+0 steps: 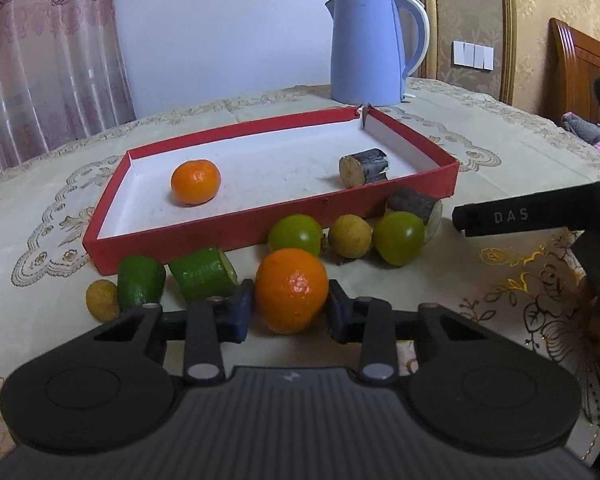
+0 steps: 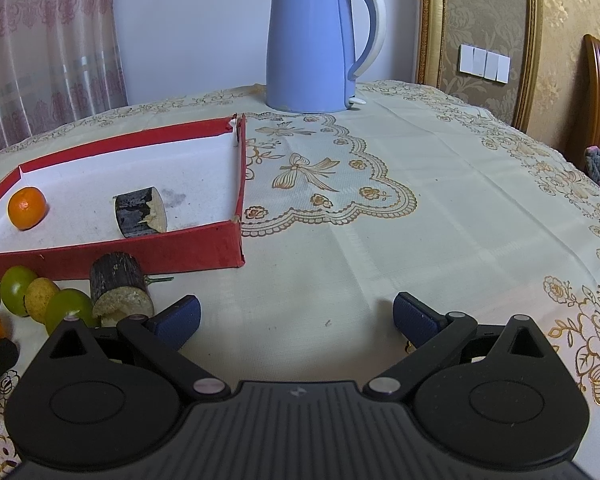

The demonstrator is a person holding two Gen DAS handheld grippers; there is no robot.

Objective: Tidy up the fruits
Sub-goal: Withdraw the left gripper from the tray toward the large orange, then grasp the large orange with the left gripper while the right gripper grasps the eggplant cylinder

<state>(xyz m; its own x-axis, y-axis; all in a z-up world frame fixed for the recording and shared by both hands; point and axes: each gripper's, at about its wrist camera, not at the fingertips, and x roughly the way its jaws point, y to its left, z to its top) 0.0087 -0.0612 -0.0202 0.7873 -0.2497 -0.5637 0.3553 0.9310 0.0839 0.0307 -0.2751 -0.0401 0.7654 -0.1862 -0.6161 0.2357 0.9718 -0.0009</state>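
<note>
The left claw (image 1: 291, 308) points down at a slant over the bench (image 2: 380, 240), its blue pads (image 1: 238, 312) closed against both sides of an orange (image 1: 291, 290) that sits on the cloth just in front of the red tray (image 1: 220, 226). The right claw (image 2: 296, 316) is tilted down likewise, spread wide over bare cloth with nothing between its pads (image 2: 180, 320).

Only the left wrist view shows the whole row of fruit outside the tray: two cut green pieces (image 1: 172, 280), a small yellow fruit (image 1: 101, 298) at the far left, two green round fruits (image 1: 296, 234) with another yellow one (image 1: 349, 235) between them, and a dark log-like piece (image 1: 414, 204). The right claw's black finger (image 1: 512, 220) enters from its right edge.

Inside the tray lie a second orange (image 2: 27, 207) and a second dark cut piece (image 2: 140, 212). A blue kettle (image 2: 312, 44) stands behind.

In the right wrist view, the held orange is cut off at the left edge. Whether it is lifted clear of the cloth is unclear.
</note>
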